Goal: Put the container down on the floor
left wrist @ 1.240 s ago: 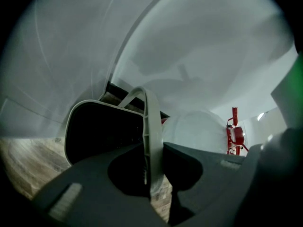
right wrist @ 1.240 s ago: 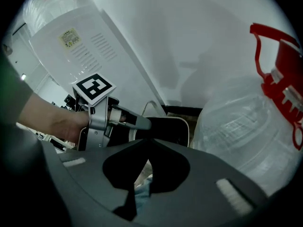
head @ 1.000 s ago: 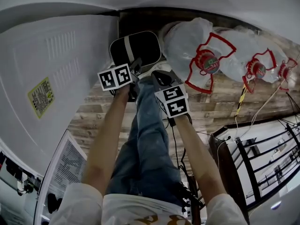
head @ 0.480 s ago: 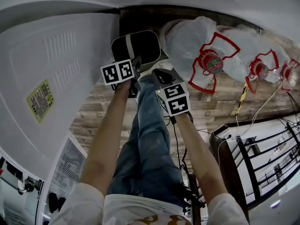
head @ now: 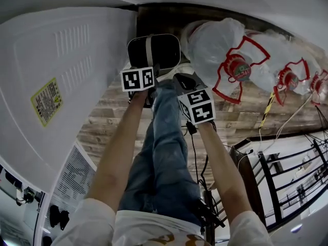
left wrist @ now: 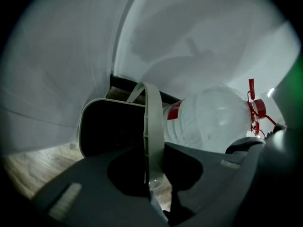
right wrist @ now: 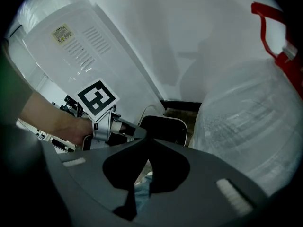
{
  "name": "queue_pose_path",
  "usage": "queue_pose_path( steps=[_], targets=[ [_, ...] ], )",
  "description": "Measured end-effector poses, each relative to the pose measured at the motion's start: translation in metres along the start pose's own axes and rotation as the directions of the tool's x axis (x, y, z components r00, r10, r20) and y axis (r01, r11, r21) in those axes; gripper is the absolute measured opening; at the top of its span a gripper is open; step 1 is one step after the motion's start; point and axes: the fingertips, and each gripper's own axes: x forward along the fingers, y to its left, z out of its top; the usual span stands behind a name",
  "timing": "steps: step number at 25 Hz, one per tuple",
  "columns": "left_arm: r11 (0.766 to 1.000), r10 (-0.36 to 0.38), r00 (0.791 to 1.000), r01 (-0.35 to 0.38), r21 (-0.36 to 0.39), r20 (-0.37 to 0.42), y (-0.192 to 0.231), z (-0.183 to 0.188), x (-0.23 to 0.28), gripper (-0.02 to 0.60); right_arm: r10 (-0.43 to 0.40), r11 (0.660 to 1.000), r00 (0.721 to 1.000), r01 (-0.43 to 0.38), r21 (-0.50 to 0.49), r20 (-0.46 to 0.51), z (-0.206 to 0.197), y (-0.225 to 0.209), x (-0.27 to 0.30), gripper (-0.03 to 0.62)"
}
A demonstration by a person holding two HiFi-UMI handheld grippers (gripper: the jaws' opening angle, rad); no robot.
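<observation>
The step in hand appears to be the lowering itself. The left hand-held gripper [left wrist: 154, 144] is clamped on the pale handle [left wrist: 152, 112] of the dark, white-rimmed container [head: 165, 50], with the strap running straight up between its jaws. The container sits low in the corner, between a white appliance [head: 61, 76] and a large water jug [head: 215, 45] with a red carrier, close over the wooden floor [head: 110, 119]. Whether its base already touches the boards cannot be told. The right hand-held gripper [right wrist: 147, 143] is held just beside the left, its jaws pressed together on nothing. The next move probably calls for easing the container down until it rests flat, keeping it off the jug and the appliance. The left jaws could then part so the handle drops free.
</observation>
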Motion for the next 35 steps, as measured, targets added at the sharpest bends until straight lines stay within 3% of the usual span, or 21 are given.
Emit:
queue_pose_path(
  steps=[5, 15, 21, 27, 35],
  targets=[
    [0.998, 0.056, 0.998, -0.055, -0.019, 0.024, 0.017, 0.001, -0.003, 0.058, 0.001, 1.0, 1.0, -0.001, 0.006, 0.0, -0.003, -0.001, -0.001, 0.031],
    [0.986, 0.167, 0.986, -0.167, -0.001, -0.011, 0.033, 0.003, -0.008, 0.086, -0.006, 1.0, 1.0, 0.006, 0.011, 0.002, -0.005, -0.002, -0.007, 0.031],
    [0.961, 0.267, 0.962, -0.262, 0.086, -0.05, 0.045, -0.005, -0.015, 0.129, -0.003, 1.0, 1.0, 0.002, 0.026, 0.005, -0.008, -0.005, -0.009, 0.031],
    [0.934, 0.355, 0.935, -0.355, 0.027, -0.005, 0.068, -0.014, -0.031, 0.134, -0.01, 0.999, 1.0, 0.01, 0.034, 0.006, -0.012, -0.008, -0.013, 0.031],
    [0.915, 0.403, 0.915, -0.403, -0.004, -0.019, 0.086, -0.024, -0.045, 0.134, -0.025, 1.0, 1.0, 0.025, 0.018, 0.019, -0.005, -0.005, -0.015, 0.031]
  ],
)
